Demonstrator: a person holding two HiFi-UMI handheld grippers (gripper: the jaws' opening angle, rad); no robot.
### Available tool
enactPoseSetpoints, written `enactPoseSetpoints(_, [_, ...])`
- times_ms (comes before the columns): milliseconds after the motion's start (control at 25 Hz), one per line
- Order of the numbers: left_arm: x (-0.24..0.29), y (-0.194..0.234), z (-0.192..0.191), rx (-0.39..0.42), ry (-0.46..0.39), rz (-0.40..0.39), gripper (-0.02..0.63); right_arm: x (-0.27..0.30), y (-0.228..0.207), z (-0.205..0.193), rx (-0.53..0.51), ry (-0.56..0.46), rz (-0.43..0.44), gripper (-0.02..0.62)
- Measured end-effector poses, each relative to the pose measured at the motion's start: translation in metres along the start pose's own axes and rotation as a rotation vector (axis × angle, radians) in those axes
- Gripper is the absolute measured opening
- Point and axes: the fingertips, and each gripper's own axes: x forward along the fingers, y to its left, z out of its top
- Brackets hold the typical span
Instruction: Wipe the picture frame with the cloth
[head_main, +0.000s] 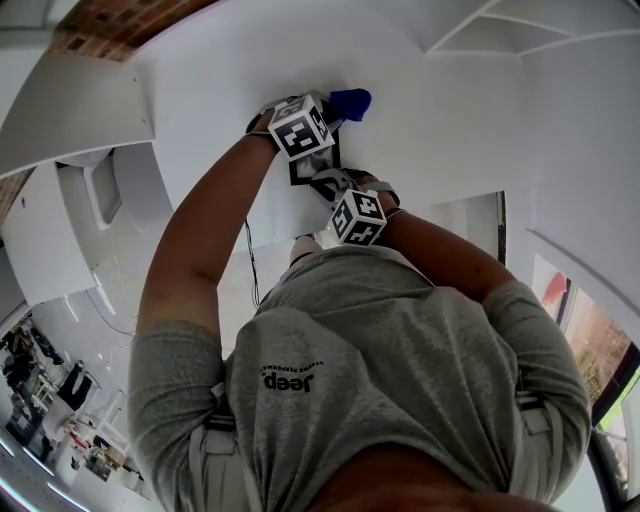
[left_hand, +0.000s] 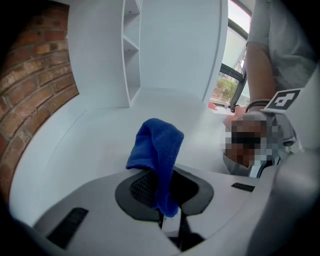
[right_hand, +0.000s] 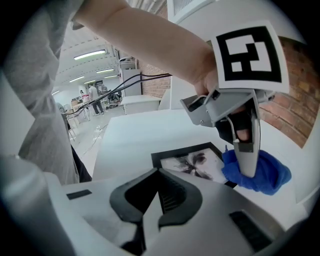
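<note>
A black picture frame with a dark-and-white print lies flat on the white table; the head view shows it between the two marker cubes. My left gripper is shut on a blue cloth, which sticks up from between the jaws. In the right gripper view that cloth is bunched on the frame's right edge under the left gripper. My right gripper is shut, with its tips over the frame's near edge and nothing visible between the pads. The head view shows the cloth just beyond the left cube.
A brick wall and a white open shelf unit stand behind the table. Black cables run past the table's far edge. People and desks are far off across the room.
</note>
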Motion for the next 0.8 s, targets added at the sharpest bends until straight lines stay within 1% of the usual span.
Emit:
enactPoseSetpoints(240, [-0.011, 0.002, -0.020, -0.005, 0.024, 0.009, 0.055, 0.000, -0.001, -0.002, 0.024, 0.005, 0.007, 0.015])
enactPoseSetpoints(400, [-0.018, 0.012, -0.050, -0.006, 0.037, 0.050, 0.055, 0.001, -0.001, -0.002, 0.027, 0.011, 0.011, 0.015])
enactPoseSetpoints(520, [-0.037, 0.012, -0.069, -0.028, 0.071, 0.055, 0.055, 0.000, -0.001, -0.002, 0.024, 0.016, 0.013, 0.015])
enactPoseSetpoints(640, [-0.042, 0.010, -0.088, -0.040, 0.096, 0.055, 0.055, -0.001, -0.001, -0.002, 0.021, 0.017, 0.014, 0.015])
enactPoseSetpoints(800, [-0.051, 0.008, -0.091, -0.054, 0.094, 0.070, 0.055, -0.001, 0.000, -0.001, 0.014, 0.020, 0.015, 0.015])
